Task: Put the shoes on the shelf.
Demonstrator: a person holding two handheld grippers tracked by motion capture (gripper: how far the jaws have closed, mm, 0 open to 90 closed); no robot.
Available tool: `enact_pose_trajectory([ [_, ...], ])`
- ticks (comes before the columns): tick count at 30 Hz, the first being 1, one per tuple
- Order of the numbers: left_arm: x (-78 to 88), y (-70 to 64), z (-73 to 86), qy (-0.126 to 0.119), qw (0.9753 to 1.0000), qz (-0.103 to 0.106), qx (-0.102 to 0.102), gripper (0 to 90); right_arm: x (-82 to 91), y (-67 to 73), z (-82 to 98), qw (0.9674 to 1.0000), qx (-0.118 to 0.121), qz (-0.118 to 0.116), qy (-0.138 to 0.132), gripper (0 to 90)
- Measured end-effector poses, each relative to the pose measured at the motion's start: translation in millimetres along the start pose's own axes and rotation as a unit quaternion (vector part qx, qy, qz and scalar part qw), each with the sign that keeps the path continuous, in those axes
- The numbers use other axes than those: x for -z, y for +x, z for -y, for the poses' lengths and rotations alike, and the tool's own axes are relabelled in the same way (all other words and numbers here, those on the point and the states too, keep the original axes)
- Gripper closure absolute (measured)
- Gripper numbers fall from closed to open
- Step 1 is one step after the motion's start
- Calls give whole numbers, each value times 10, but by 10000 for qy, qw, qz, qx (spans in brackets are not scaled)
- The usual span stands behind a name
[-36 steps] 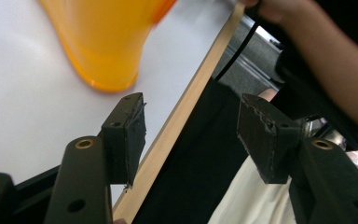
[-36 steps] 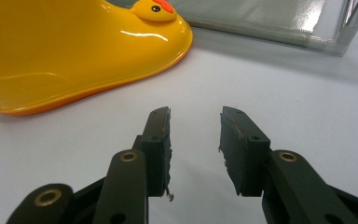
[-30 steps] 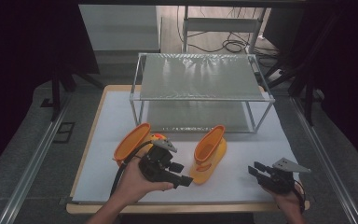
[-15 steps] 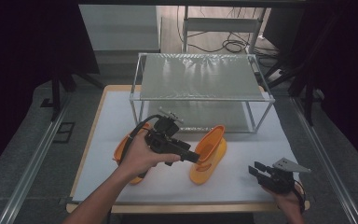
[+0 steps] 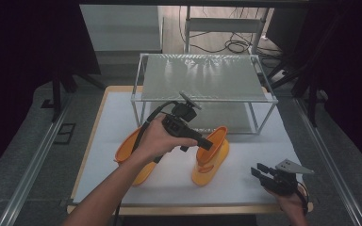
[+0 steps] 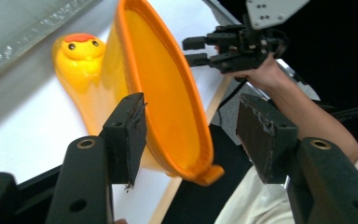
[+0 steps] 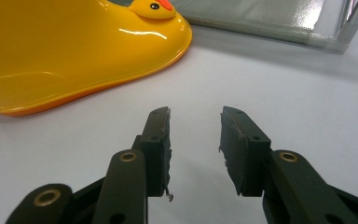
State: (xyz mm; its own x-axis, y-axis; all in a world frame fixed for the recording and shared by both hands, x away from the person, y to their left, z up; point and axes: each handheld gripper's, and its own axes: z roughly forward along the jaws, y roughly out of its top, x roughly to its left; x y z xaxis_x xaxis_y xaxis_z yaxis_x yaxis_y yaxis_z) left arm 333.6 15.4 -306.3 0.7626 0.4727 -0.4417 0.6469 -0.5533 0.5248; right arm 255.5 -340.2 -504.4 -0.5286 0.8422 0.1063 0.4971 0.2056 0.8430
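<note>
The left tool hangs above the white desk with its jaws spread, the rim of the upright glossy orange-yellow rubber boot with a duck face lying between them, pads not pressing. A second orange boot lies just behind that hand. The right tool rests low on the desk, jaws parted on nothing, the upright boot just ahead to its left.

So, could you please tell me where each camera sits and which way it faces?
High view: above the person's side, facing forward and down at the table; forearms enter below.
Left gripper view: on the left gripper, open around the upright boot rim.
Right gripper view: on the right gripper, low over the table.
All share that boot.
</note>
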Motion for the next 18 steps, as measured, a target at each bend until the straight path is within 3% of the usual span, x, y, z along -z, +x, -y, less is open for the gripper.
enact_pose_trajectory([
  [12, -251, 229, -192, 392, 9981, -282, 389, 451, 17, -14, 0, 10000, -30, 15, -12, 621],
  [18, -468, 262, -251, 840, 9945, -482, 404, 486, 7, -23, 5, 10000, -39, 23, 3, 621],
])
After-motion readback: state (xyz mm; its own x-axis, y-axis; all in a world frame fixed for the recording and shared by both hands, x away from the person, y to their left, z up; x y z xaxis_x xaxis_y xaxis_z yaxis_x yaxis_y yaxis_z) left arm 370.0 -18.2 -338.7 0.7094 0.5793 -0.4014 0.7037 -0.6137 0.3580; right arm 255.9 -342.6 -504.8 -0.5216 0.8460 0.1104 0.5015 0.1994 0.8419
